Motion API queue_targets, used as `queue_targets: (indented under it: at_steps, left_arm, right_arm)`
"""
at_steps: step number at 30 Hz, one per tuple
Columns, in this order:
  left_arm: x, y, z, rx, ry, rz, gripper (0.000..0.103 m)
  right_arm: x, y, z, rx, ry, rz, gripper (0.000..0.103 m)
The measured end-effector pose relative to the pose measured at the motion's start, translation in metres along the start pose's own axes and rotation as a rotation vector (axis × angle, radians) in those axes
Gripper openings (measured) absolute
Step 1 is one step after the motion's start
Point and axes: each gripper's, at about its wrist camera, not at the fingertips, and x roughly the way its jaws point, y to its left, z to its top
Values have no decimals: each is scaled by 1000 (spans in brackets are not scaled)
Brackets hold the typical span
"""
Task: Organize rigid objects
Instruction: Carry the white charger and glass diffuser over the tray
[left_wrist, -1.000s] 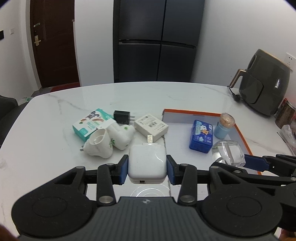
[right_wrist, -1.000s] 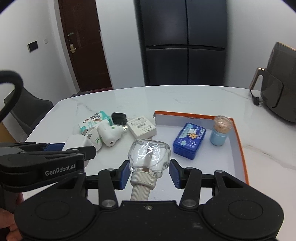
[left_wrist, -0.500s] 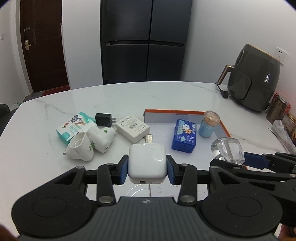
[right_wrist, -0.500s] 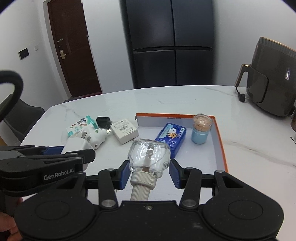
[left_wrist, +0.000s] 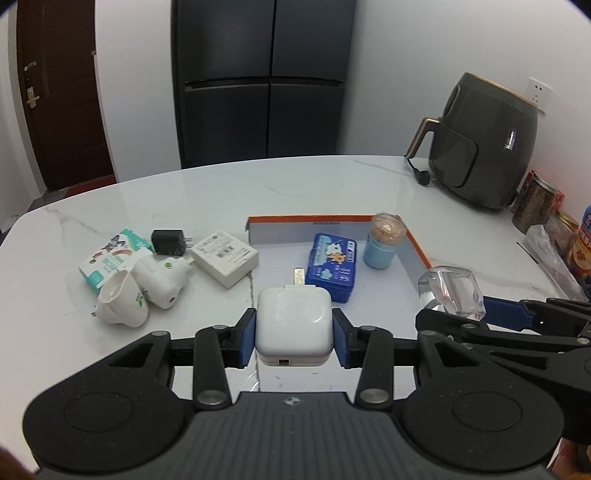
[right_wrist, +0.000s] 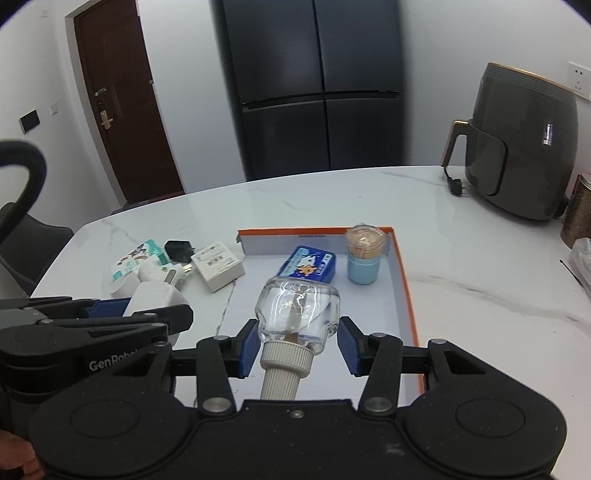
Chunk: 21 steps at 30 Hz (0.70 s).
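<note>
The left gripper (left_wrist: 294, 338) is clamped on a white charger (left_wrist: 293, 325), its blue pads pressed against both sides, metal prongs pointing away over the tray's near left part. The right gripper (right_wrist: 297, 345) is closed on a clear glass bottle (right_wrist: 297, 308), held by its body with the ribbed white cap toward the handle, above the middle of the tray. The two grippers hang side by side, close together, both tilted down over the white marble table (left_wrist: 221, 195). The tray (right_wrist: 400, 266), white with an orange rim, sits just ahead; a blue tin (right_wrist: 312, 263) and a light blue jar (right_wrist: 365, 254) stand at its far end, leaving its near floor bare. Left of the tray lie a flat white adapter (left_wrist: 224, 258), a black plug (left_wrist: 168, 242), two white plug-in units (left_wrist: 147, 284) and a small teal box (left_wrist: 107, 258), bunched together. An air fryer (left_wrist: 487, 144) stands at the table's far right edge, with bare marble between it and the tray.
</note>
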Motion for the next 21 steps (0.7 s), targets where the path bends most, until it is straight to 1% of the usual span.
queue_targets:
  at_steps: [21]
  left_arm:
    - [13,-25,5,35,14,-45,42]
  right_arm:
    - [-3,-30,-3,59,-6,-50,56]
